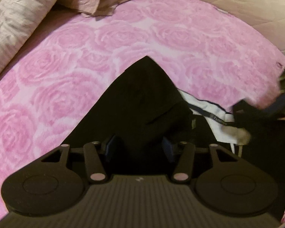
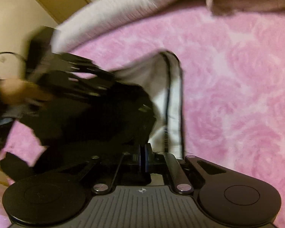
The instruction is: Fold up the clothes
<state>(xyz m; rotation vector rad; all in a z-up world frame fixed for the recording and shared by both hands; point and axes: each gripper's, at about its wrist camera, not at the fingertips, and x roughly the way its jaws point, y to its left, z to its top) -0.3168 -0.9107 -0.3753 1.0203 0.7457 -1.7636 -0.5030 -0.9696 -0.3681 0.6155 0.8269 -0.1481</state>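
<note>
Right wrist view alone shows you the other hand [image 2: 15, 93], blurred, and the garment's white lining [image 2: 172, 95]. Your right gripper [image 2: 143, 157] has its pads pressed together on the black garment [image 2: 89, 117]. Your left gripper [image 1: 139, 148] stands spread with black cloth bunched between its pads. Beyond the garment, the pink rose blanket [image 1: 70, 72] lies open up to the pillows [image 1: 19, 19].

Pink rose blanket [image 1: 161, 30] carries black garment [image 1: 142, 95] and pillows [image 1: 19, 15].
</note>
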